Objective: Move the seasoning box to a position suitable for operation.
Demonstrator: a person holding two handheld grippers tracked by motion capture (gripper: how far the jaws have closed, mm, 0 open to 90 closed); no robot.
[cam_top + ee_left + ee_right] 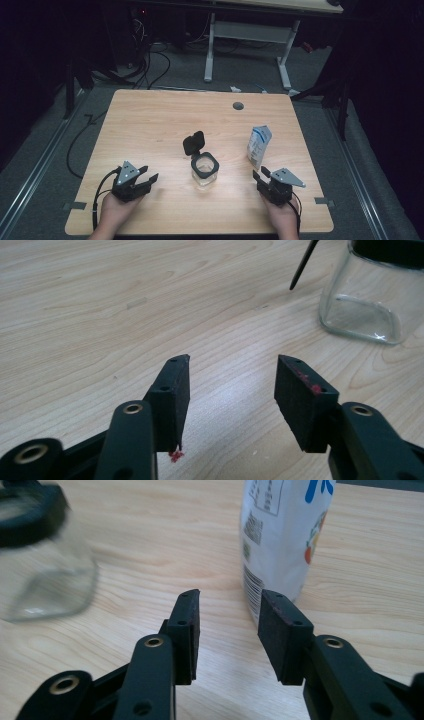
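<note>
A glass jar [205, 171] stands upright near the middle of the table [150, 120], its black hinged lid [193, 142] flipped up and open behind the mouth. A white pouch [259, 145] stands upright to the jar's right, apart from it. The left gripper [145, 180] rests at the near left, jaws spread and empty, well apart from the jar; in the left gripper view the jar's base [365, 315] sits off to the upper right of the jaws, not between them. The right gripper [262, 176] is also released and empty, just short of the pouch, which in the right gripper view [282, 535] rises straight ahead of the gap.

The likely work is getting the pouch's contents into the jar, and the pouch looks the main risk. It is light and stands on a narrow base (a soft bag, by the look of it), so a jaw nudging it before closing could tip it over or slide it toward the table's right edge. A pinch too low or too hard could crumple it and spill what is inside. The jar is clear and smooth; a one-sided push from the left gripper could skid it or knock the raised lid shut.
</note>
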